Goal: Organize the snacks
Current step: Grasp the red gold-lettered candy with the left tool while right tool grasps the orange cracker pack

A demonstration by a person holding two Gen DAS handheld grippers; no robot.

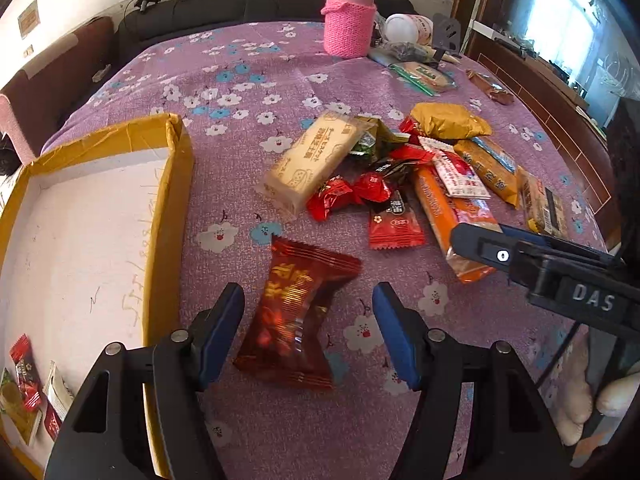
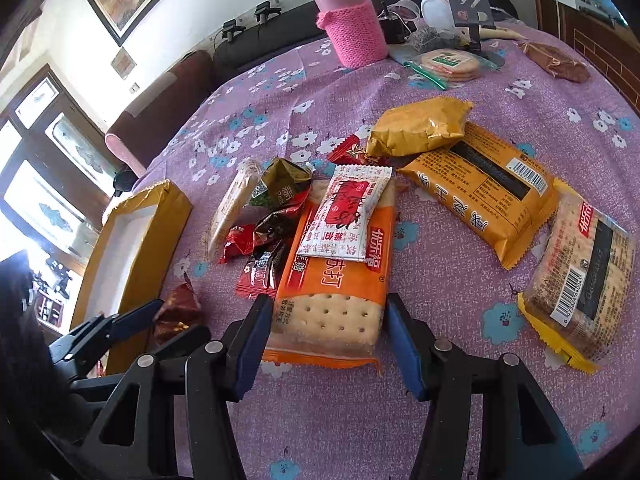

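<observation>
Right wrist view: the orange cracker pack point(image 2: 332, 300) lies between the right gripper point(image 2: 326, 340) pads, jaws about half open, contact unclear. Left of it, the left gripper point(image 1: 308, 332) gapes around a dark red snack packet point(image 1: 296, 312), untouched, beside the yellow box point(image 1: 176, 200).

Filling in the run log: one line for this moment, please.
left claw: open, astride dark red packet | right claw: open, astride orange cracker pack | box: few snacks inside

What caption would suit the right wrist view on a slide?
Right gripper straddles an orange cracker pack amid snacks on a flowered cloth.
</observation>
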